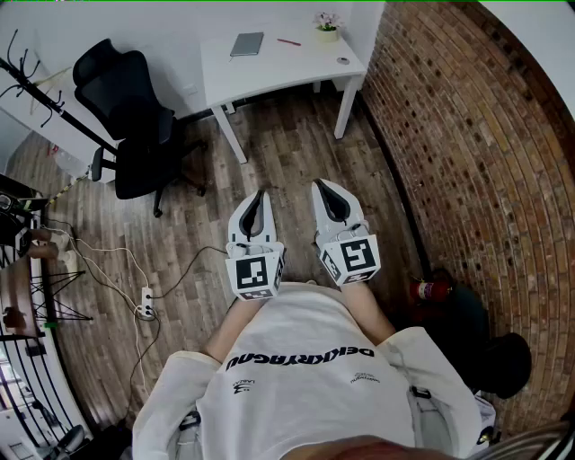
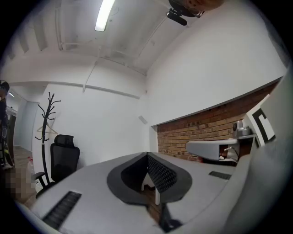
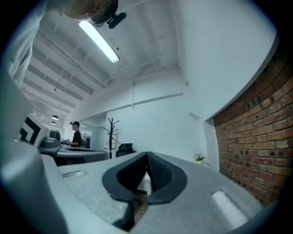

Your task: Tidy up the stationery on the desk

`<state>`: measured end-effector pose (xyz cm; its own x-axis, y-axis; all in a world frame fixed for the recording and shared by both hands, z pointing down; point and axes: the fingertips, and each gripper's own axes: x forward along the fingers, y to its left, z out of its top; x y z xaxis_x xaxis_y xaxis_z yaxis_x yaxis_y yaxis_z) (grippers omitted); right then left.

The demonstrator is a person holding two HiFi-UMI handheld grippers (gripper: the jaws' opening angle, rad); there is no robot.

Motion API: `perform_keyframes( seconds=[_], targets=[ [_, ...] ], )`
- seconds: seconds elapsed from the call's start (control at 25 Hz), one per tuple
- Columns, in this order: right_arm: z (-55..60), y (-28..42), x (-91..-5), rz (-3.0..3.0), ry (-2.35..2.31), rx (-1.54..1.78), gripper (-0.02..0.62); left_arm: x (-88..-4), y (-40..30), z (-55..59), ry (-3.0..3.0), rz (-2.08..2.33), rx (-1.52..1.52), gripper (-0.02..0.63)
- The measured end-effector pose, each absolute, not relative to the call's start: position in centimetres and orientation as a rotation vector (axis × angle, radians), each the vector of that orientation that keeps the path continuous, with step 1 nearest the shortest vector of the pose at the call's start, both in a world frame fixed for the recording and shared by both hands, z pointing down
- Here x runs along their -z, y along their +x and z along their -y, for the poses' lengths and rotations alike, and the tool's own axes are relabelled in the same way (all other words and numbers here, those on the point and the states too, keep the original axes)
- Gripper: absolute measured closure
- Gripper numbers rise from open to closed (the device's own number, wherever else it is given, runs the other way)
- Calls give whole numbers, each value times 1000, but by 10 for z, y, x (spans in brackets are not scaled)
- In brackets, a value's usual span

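Observation:
A white desk (image 1: 269, 72) stands across the room against the far wall. On it lie a grey notebook (image 1: 247, 44), a red pen (image 1: 288, 41) and a small round object (image 1: 343, 61). My left gripper (image 1: 260, 194) and right gripper (image 1: 320, 186) are held side by side in front of my chest, well short of the desk. Both are shut with nothing between their pads. In the left gripper view the left gripper (image 2: 147, 156) points level at the room; the right gripper (image 3: 146, 156) does the same in its own view.
A black office chair (image 1: 130, 117) stands left of the desk. A potted flower (image 1: 327, 25) sits at the desk's back edge. The brick wall (image 1: 467, 135) runs along the right. A power strip and cables (image 1: 144, 301) lie on the wooden floor at left. A coat stand (image 2: 46, 128) is nearby.

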<state>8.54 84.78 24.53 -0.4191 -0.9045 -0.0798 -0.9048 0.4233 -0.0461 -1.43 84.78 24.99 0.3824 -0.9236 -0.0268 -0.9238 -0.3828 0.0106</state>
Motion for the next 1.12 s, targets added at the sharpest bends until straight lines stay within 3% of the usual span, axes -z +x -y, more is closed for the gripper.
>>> perform_keyframes(
  seconds=[0.64, 1.12],
  targets=[
    [-813, 118, -259, -2558, -1678, 14, 597, -270, 15, -814, -2631, -1712, -23, 607],
    [-643, 120, -278, -2611, -1717, -13, 597, -304, 36, -630, -2726, -1711, -68, 607]
  ],
)
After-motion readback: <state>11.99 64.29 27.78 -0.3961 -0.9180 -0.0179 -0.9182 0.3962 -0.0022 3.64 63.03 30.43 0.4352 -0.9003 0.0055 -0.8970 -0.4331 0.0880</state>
